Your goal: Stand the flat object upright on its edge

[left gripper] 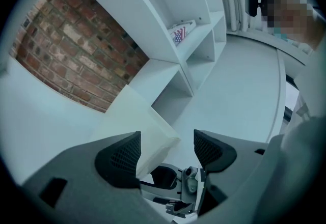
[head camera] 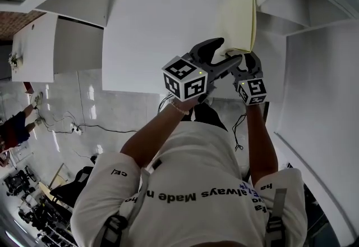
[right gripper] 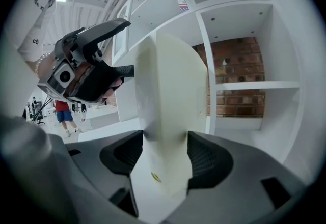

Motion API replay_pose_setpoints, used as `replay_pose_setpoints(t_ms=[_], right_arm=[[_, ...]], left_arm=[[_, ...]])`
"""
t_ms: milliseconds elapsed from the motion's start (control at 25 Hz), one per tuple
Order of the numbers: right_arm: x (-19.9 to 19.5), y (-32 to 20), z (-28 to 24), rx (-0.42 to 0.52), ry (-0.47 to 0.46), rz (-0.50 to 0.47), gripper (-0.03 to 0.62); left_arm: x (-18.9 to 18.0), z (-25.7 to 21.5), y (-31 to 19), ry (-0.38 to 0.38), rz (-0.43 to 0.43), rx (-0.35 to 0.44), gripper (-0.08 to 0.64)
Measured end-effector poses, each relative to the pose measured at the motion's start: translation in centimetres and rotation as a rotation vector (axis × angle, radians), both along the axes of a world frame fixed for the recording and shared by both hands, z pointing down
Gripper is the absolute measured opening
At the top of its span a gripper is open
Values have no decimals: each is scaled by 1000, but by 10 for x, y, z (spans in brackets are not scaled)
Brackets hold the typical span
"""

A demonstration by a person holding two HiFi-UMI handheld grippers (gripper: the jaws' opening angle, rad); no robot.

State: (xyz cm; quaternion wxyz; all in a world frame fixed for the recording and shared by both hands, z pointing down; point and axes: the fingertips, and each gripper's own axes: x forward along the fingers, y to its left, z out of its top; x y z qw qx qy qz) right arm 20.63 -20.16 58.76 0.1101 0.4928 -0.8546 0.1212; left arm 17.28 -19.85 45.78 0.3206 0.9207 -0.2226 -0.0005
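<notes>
Upper right of head view: cream board (head camera: 242, 15) up on edge on white table (head camera: 157, 27), right gripper (head camera: 247, 59) pinching its near end. Left gripper (head camera: 224, 54) spread, empty, near the board's corner. Likely left: release, see it stand alone.

Both arms stretched forward, forearms bare, hands close together. Left arm (head camera: 152, 132) angled inward. Right arm (head camera: 261, 139) nearly straight.
Left gripper (head camera: 223, 54): jaws apart, nothing between them.
Right gripper (head camera: 250, 62): jaws pressed on both faces of flat object (right gripper: 173, 80).
Grippers just beside each other.
</notes>
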Motion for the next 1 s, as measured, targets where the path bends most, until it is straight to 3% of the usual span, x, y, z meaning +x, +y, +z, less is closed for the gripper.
replay_pose_setpoints(t_ms=[520,1000], right_arm=[[26,-42,6,-28,-9,106,250],[35,-84,10,-69,-11,225,250]], left_arm=[[38,-2,-49,-19,95,37,328],[46,-3,-94,-40,159,57,328]])
